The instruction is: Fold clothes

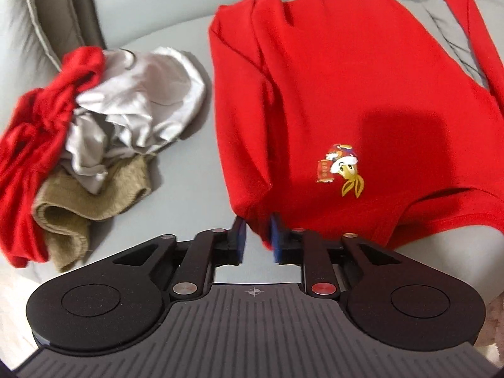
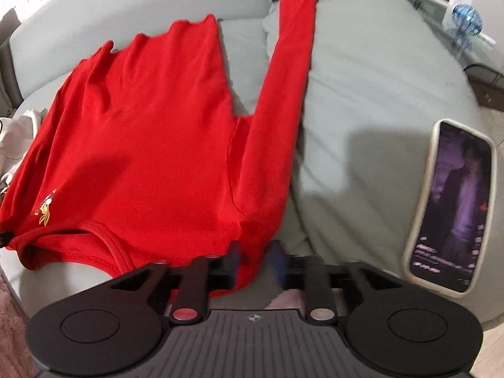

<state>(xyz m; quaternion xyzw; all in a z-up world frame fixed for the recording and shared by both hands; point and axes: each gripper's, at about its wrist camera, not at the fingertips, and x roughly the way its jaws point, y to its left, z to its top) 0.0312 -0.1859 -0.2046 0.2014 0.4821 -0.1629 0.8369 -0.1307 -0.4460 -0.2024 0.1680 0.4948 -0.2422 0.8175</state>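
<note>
Shirt (image 1: 330,100) on sofa (image 1: 176,9), clothes heap (image 1: 94,132) left, phone (image 2: 453,208) right

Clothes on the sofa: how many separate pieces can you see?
4. A red long-sleeved top lies spread flat. Left of it sits a heap: a crumpled red garment, a silvery-grey one and a tan knit piece. The heap may hide more.

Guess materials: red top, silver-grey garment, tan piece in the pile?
Red top: likely cotton-type jersey knit, matte, soft folds, stitched neckline.
Silver-grey garment: probably satin or a synthetic; sheen, sharp crumples.
Tan piece: seemingly fuzzy knit or terry; nubby surface, thick rolled edge.
</note>
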